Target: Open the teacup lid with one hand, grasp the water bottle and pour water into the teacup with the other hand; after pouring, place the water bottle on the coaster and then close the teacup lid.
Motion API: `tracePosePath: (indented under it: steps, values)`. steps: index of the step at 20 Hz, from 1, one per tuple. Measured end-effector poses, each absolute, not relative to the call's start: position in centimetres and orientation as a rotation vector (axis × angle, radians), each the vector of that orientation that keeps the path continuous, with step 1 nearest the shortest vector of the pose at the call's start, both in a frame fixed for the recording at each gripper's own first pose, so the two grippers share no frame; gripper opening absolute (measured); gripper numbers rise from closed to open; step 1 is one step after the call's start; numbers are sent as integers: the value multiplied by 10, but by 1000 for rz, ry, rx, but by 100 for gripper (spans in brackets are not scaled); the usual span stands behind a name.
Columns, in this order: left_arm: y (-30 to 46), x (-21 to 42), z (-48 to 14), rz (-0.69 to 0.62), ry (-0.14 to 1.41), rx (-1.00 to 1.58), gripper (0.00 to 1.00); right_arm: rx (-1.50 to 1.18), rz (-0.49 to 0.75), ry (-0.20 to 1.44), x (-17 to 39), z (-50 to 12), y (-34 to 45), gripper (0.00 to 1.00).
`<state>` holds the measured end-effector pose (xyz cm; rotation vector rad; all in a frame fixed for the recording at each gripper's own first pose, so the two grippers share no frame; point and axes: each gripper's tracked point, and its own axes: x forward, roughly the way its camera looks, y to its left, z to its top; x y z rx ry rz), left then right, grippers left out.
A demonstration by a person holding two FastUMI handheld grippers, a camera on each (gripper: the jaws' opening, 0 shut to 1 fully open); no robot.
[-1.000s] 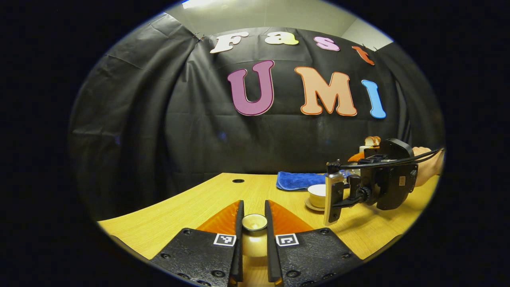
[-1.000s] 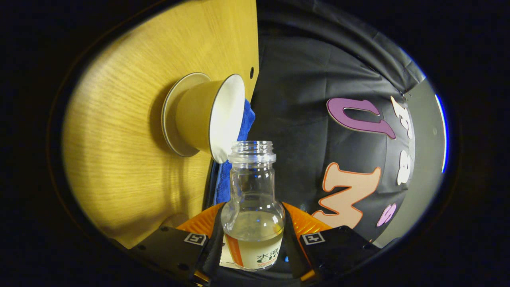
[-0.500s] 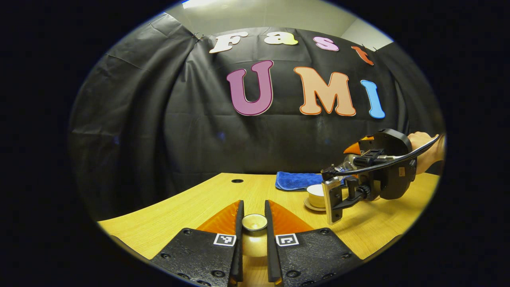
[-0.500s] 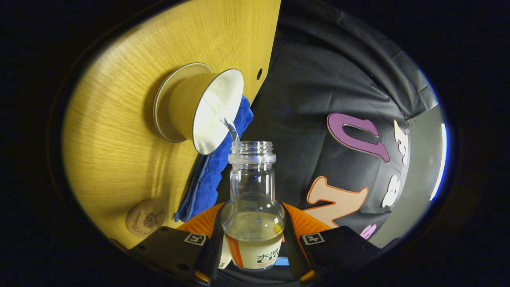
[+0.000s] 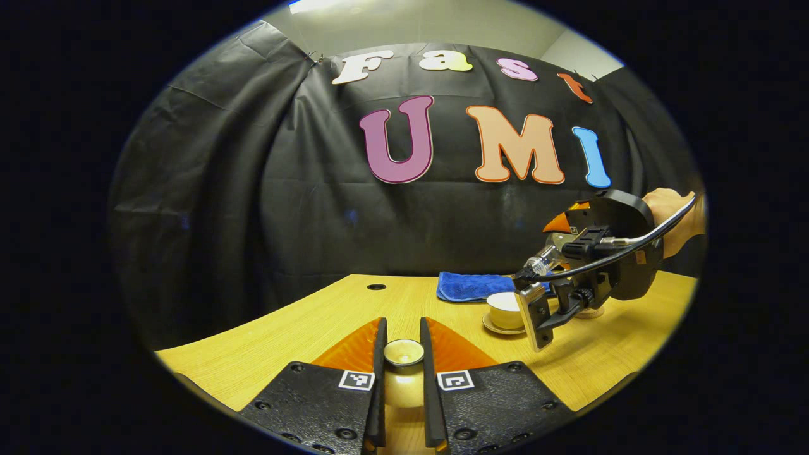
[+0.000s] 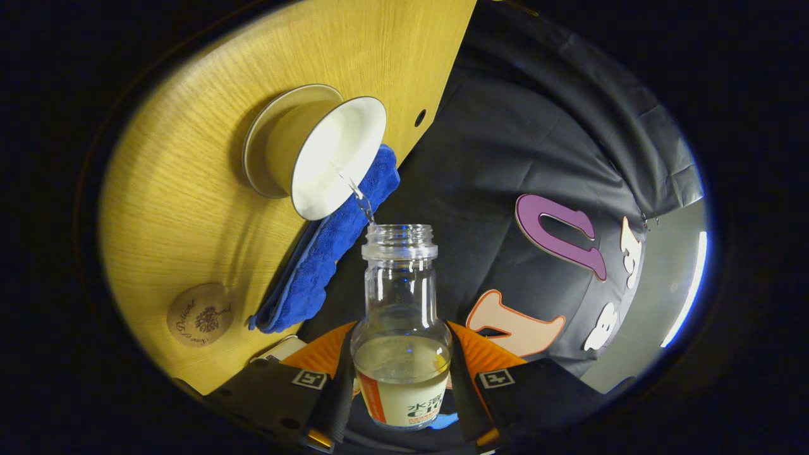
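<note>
My left gripper [image 5: 403,335] is shut on the cream teacup lid [image 5: 403,354] and holds it just above the near table edge. To the right, the open teacup [image 5: 504,308] stands on its saucer [image 5: 499,327]. Above it my right gripper [image 5: 551,248], in a person's hand [image 5: 663,205], tips the bottle. In the right gripper view, the right gripper [image 6: 399,344] is shut on the clear water bottle [image 6: 399,316], which is uncapped and partly full. A thin stream of water [image 6: 361,203] runs from its mouth into the white teacup [image 6: 335,161]. The round wooden coaster [image 6: 199,314] lies bare on the table.
A folded blue cloth [image 6: 328,253] lies just behind the cup and saucer [image 6: 259,148], near the back of the wooden table [image 5: 303,328]. A small round hole [image 5: 377,287] sits in the tabletop by the black cloth wall.
The right gripper has lifted and tipped the bottle further, and water has started running into the cup. The coaster has come into the right gripper view. The left gripper and lid have stayed still.
</note>
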<state>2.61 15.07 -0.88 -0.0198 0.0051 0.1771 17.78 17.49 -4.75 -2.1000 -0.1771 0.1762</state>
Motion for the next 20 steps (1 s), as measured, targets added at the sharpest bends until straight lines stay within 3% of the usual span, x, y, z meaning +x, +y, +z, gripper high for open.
tracePosePath:
  steps: [20]
  values:
    - [151, 27, -8, 176, 5, -20, 22, -2122, 202, -196, 176, -51, 187, 72]
